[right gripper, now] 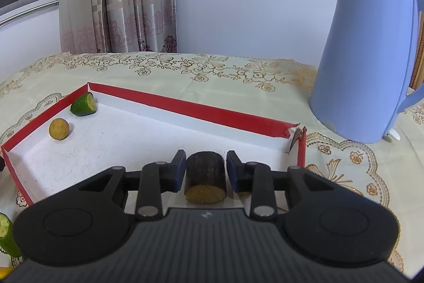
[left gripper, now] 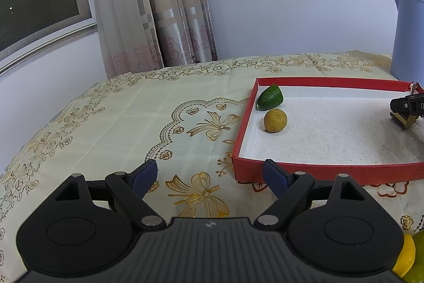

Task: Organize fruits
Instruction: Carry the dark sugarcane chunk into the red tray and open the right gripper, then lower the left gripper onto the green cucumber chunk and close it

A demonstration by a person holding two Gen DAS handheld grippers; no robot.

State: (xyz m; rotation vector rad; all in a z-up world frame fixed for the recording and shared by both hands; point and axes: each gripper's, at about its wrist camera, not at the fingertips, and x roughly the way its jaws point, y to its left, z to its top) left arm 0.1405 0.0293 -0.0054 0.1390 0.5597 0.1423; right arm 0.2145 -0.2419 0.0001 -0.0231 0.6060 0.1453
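Currently your right tool nearly closed around dark cylindrical piece at lower centre, over red tray; pads beside it, contact unclear. Your left tool wide open, empty, before tray's near-left corner. Green piece, yellow fruit grouped at tray's far-left corner.

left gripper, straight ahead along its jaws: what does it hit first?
Probably bare tablecloth. The left gripper is open and empty, tilted down at the cloth just left of the red tray. Its right-hand finger looks close to the tray's near corner; depth unclear.
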